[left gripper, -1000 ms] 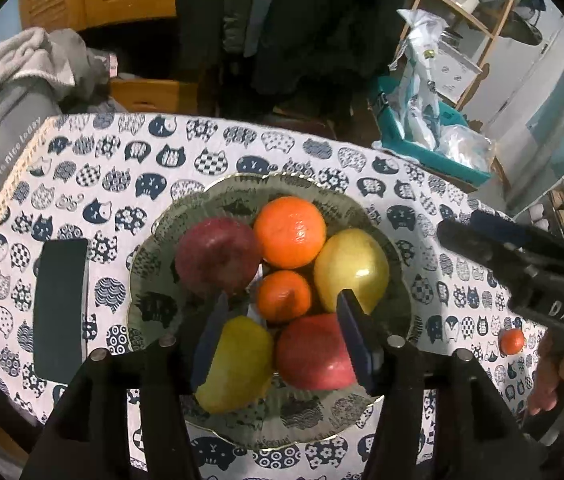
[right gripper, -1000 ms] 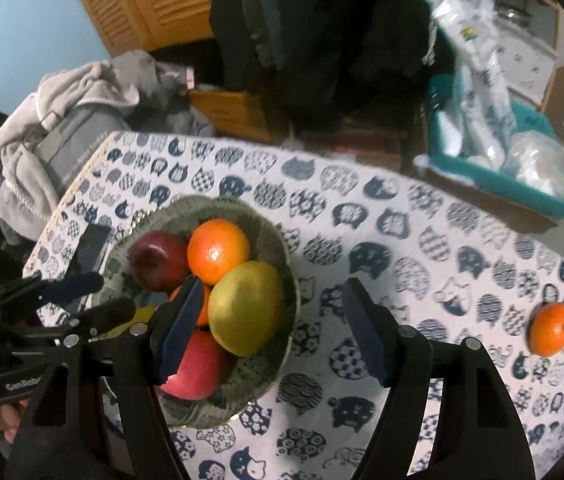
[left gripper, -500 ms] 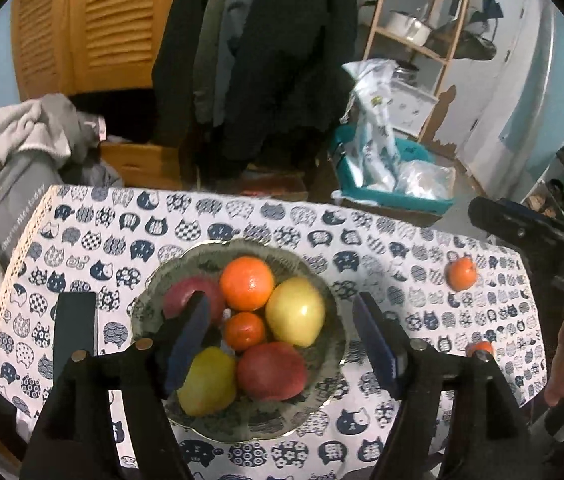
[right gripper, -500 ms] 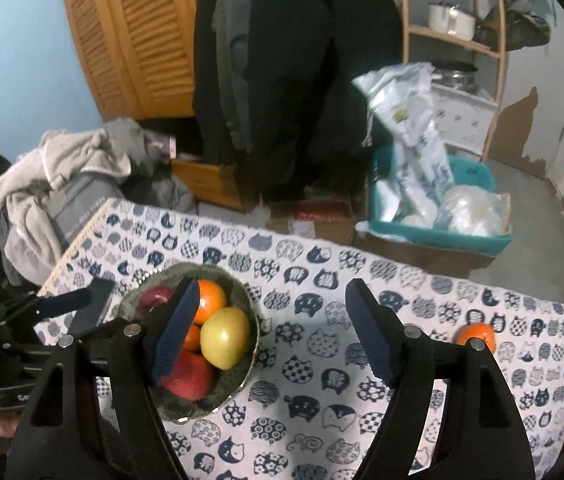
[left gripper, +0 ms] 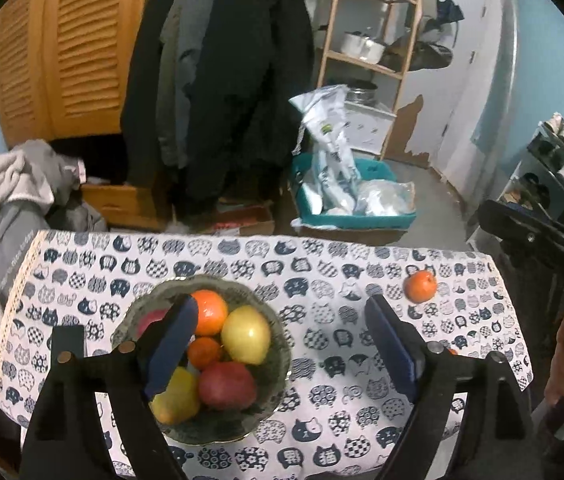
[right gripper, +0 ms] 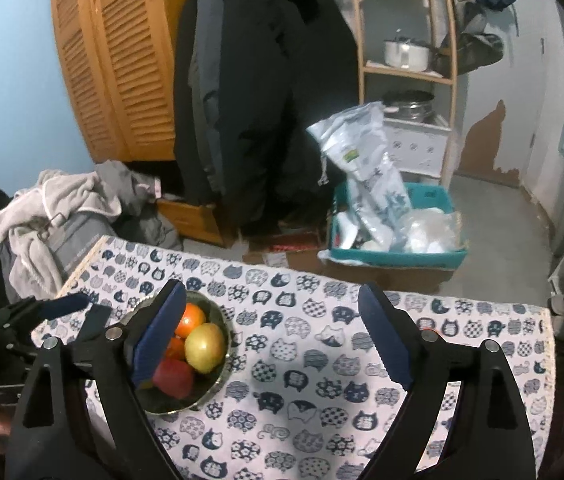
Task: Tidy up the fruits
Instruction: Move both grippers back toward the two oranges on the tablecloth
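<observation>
Left tool (left gripper: pixel 282 344) opening, empty, above fruit bowl (left gripper: pixel 273 360); a tangerine (left gripper: pixel 420 286) lies apart.

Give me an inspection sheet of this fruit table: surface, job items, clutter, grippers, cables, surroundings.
Surface: table under a white cloth with navy cat-face print.
Job's things: green patterned bowl holding oranges, yellow and red fruit; one loose small orange on the cloth, apart from the bowl.
Clutter: flat black rectangular object beside the bowl.
Grippers: left gripper and right gripper above the table, jaws opening, nothing between them.
Cables: nothing seen.
Surroundings: teal plastic crate of bags, wooden shelf rack, hanging dark coats, louvred wooden cabinet.
</observation>
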{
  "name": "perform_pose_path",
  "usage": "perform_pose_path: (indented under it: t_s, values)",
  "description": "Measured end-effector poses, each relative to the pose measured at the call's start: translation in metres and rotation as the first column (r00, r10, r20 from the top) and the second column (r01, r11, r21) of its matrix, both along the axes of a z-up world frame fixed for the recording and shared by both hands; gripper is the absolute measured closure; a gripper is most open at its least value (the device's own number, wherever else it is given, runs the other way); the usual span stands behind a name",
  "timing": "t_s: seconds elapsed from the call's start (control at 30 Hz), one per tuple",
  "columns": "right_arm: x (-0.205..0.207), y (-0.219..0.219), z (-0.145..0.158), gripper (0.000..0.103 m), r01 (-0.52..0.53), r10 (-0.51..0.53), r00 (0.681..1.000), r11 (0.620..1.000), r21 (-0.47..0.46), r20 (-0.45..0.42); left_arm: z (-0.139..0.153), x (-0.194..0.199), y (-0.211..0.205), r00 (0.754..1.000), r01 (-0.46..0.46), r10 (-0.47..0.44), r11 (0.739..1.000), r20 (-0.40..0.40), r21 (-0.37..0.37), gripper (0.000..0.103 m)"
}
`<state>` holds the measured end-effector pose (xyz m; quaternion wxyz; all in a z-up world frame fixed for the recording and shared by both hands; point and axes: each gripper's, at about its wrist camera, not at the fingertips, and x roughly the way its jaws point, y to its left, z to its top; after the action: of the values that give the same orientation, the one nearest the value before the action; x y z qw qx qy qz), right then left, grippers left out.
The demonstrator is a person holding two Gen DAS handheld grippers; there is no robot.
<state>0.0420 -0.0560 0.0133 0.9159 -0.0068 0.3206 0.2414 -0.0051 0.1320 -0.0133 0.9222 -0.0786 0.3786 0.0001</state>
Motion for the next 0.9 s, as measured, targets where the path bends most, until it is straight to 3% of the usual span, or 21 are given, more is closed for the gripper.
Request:
perform_pose_path:
  t_s: [0.33,0.9]
  values:
    - [-0.014,-0.045,0.014,0.013,0.081,-0.081,0.996,0.997,0.011,0.045,0.019,0.003,-0.043,0.997,0.067,-0.068,0.997,0.035,0.023,0.013]
    - [-0.024,-0.126,0.000,0.013,0.219,-0.219,0.976,0.976,0.007,0.006,0.015,0.021,-0.124,0.976,0.218,-0.218,0.975,-0.010,0.035,0.013]
